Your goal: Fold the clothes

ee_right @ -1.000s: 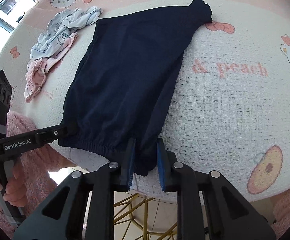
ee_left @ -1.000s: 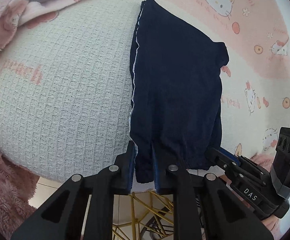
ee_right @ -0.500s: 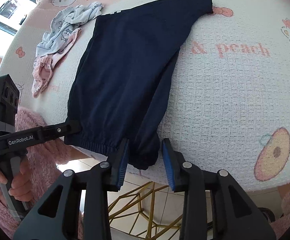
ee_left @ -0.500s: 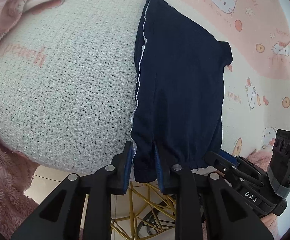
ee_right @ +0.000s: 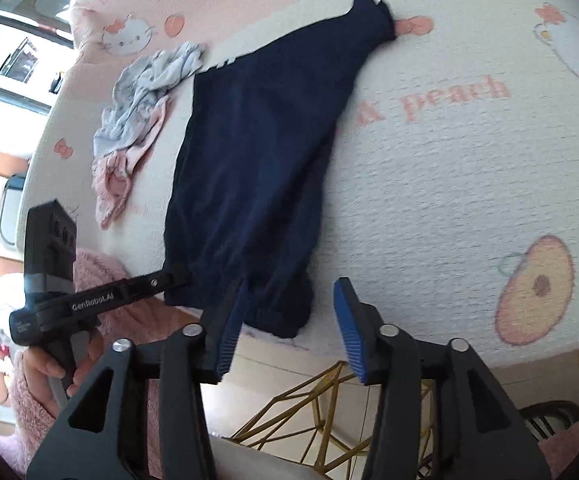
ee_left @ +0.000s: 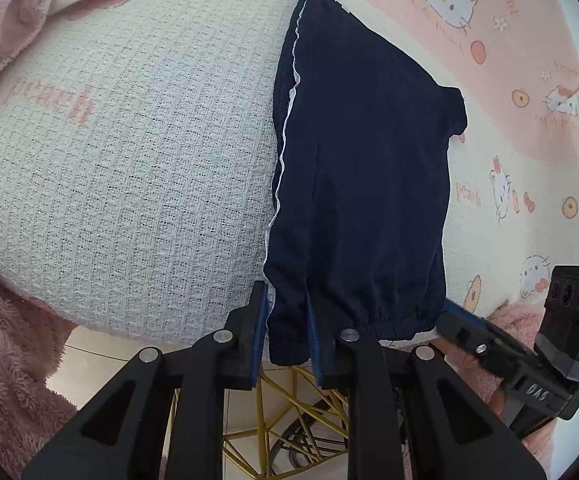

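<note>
Two hand-held grippers at the near hem of one dark blue garment on a covered desk.

Nearest, the left hand-held gripper (ee_left: 287,330) stands narrow, its two blue pads pinching one corner of the elastic hem of the navy trousers (ee_left: 361,184). The right hand-held gripper (ee_right: 289,320) is opening; its two pads stand apart and the other hem corner lies between them, not pressed. One hand (ee_right: 55,364) in a pink fluffy sleeve holds the left tool. The trousers lie flat, folded lengthwise, on the cartoon-cat cloth (ee_right: 469,184) of the desk, hem at its near edge. Further away lies one small pile of crumpled light clothes (ee_right: 141,120), near the trousers but apart from them.
</note>
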`<state>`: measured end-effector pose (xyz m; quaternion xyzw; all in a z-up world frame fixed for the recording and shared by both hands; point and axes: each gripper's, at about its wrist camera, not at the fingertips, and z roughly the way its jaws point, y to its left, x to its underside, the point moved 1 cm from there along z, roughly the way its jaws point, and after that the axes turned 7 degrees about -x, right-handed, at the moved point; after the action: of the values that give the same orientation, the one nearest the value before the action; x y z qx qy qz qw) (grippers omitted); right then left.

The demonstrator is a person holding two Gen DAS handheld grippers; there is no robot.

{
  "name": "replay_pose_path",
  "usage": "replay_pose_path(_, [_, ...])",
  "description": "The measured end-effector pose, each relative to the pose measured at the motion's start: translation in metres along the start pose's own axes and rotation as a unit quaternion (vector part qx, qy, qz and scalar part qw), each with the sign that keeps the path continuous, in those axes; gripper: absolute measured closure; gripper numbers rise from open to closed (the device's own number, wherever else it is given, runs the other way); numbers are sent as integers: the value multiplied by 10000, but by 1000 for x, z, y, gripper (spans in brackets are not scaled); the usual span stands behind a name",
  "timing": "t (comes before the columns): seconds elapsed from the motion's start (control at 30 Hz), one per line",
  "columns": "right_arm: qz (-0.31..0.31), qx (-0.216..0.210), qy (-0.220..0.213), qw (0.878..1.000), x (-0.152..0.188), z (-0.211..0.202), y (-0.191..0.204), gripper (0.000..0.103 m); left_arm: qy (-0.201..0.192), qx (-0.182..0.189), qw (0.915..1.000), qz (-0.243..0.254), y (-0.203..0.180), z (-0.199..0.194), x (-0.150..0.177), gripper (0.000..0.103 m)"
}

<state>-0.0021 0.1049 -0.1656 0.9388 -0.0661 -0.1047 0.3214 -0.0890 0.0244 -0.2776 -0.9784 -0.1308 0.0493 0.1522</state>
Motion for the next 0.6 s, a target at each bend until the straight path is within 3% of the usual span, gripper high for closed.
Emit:
replay_pose_path(0.07, [-265,275,218,9990,2,21,6,57,-20,-2,10000,11,1,-2,1,85])
replay_pose_path(0.1, [-501,490,186,9974,2,24,13,65,-37,-5,10000,4,1,-3,2,87])
replay_pose_path(0.13, [-635,569,228,9961,1,24,17,88,-42,12,10000,-14,1,-7,4,88])
replay_pose_path(0.17, [-614,487,250,9966,0,22,19,91,-47,28,10000,-32,2,-10,6,89])
replay_pose_path(0.27, [-299,261,227,9990,3,8,12,92,30,345,9993,-146,1,-19,14,89])
replay_pose_path(0.43, [244,-280,255,9990,15,-8,5,92,288,488,9980,-290,2,-28,13,89])
replay_pose_path(0.53, [514,-694,129,9962,9,-22,6,92,415,882,9941,-471,22,-47,11,89])
replay_pose_path(0.6, [633,-960,33,9934,-6,-27,7,92,533,882,9931,-562,25,-50,-4,89])
